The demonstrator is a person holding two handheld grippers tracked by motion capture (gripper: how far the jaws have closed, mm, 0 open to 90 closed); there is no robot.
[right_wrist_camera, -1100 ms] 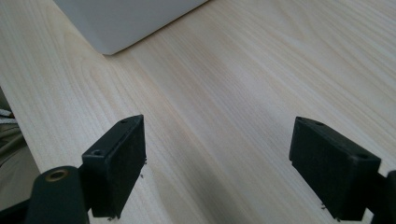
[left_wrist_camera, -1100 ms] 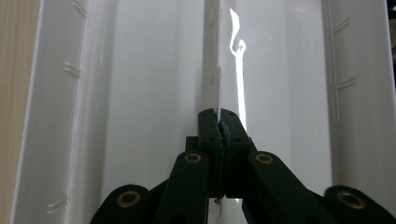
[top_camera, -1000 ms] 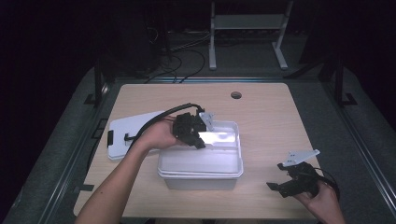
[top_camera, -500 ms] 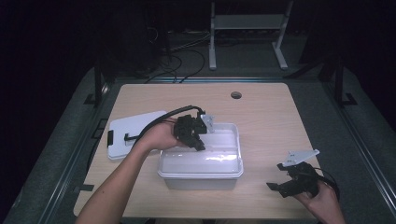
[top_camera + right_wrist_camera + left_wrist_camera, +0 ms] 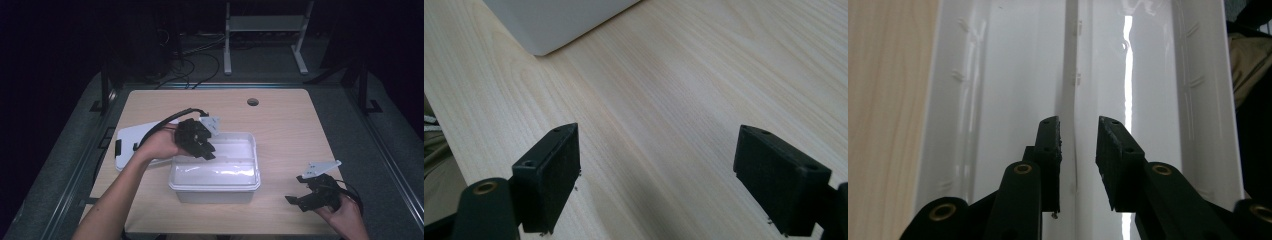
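Fingers (image 5: 1050, 150) of the left gripper (image 5: 200, 145): narrow gap, nothing between them; jaws have just been opening, and a second ago they were closed at the same spot over the bin, so a release into it looks finished.
High view: left gripper over the back-left corner of the white plastic bin (image 5: 215, 187), near the front edge of the wooden table (image 5: 285, 120); white lid (image 5: 130, 142) flat at the left edge, beside the bin; right gripper (image 5: 312, 192) near the front-right corner.
Left gripper view: bin interior (image 5: 998, 100) glossy, contents not discernible.
Right gripper view: fingers (image 5: 551, 175) wide, empty, above bare table (image 5: 664, 110); bin corner (image 5: 549, 25) beyond
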